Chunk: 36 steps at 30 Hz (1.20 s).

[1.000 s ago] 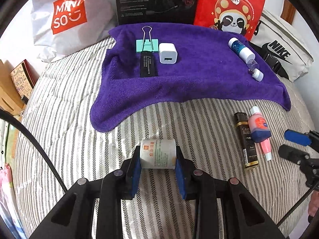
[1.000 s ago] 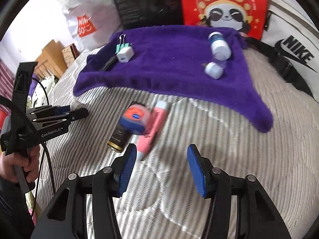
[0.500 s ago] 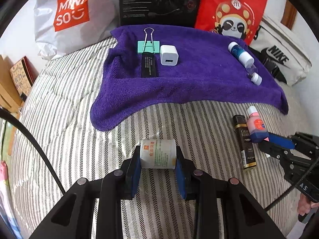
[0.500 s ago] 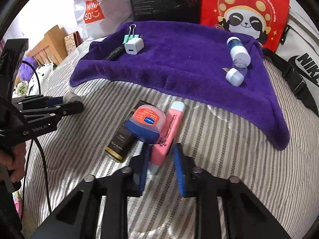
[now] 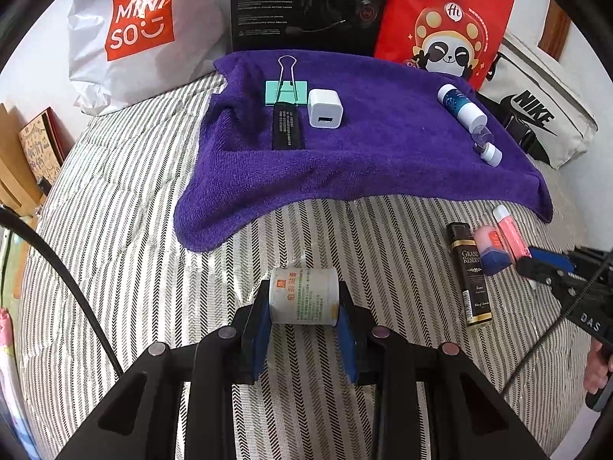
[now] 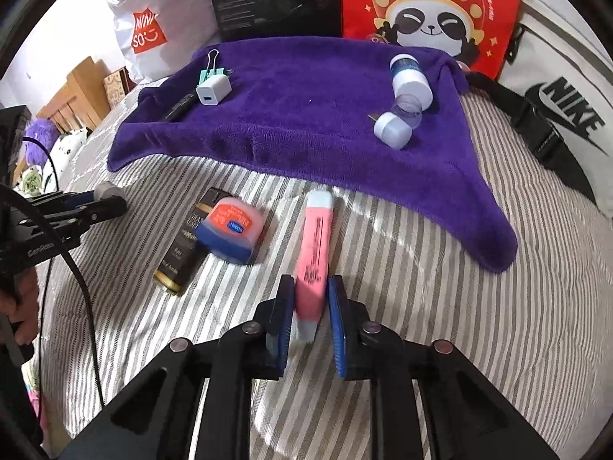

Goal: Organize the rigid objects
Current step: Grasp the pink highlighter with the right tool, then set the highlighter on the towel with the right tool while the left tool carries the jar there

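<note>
My left gripper is shut on a small white jar with an orange and green label, held sideways over the striped bed. My right gripper is shut on the lower part of a pink highlighter that points toward the purple towel. Just left of the highlighter lie a pink tub with a blue lid and a black and gold box. On the towel rest a green binder clip, a white charger cube, a black stick and a blue and white bottle.
A white shopping bag, a black box, a red panda bag and a white sports bag line the far side of the bed. A small white cap and clear cup sit at the towel's right.
My right gripper has shifted left onto the pink highlighter and closed on it; the highlighter now lies apart from the pink tub. The left gripper still holds the jar in place.
</note>
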Motion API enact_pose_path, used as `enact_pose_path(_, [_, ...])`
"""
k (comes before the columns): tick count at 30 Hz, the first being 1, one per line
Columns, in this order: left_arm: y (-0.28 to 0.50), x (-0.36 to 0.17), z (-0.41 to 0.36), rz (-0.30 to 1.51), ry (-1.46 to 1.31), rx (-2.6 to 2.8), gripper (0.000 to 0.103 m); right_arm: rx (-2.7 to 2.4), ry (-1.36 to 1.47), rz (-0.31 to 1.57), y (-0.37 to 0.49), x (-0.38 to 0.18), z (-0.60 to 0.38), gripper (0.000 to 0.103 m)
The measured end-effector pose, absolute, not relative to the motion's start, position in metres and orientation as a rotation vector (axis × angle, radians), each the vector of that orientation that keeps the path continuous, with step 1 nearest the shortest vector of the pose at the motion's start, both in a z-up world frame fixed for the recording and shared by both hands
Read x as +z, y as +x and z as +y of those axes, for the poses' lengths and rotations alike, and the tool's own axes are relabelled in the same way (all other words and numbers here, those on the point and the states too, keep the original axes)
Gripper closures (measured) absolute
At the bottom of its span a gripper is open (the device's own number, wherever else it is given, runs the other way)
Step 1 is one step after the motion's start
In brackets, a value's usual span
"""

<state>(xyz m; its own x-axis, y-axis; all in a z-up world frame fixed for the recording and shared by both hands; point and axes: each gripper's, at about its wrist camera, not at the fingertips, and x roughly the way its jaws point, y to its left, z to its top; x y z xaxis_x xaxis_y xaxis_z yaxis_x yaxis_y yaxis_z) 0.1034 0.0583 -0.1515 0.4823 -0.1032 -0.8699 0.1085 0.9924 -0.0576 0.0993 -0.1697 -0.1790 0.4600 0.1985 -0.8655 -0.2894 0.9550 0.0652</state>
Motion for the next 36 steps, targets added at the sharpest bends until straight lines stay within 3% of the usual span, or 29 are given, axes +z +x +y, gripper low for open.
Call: enact_pose_path(36, [0.095, -0.138, 0.078, 1.012, -0.114, -0.147, 0.074, 0.300, -0.066, 1.029, 0.103, -0.162, -0.172, 0.086])
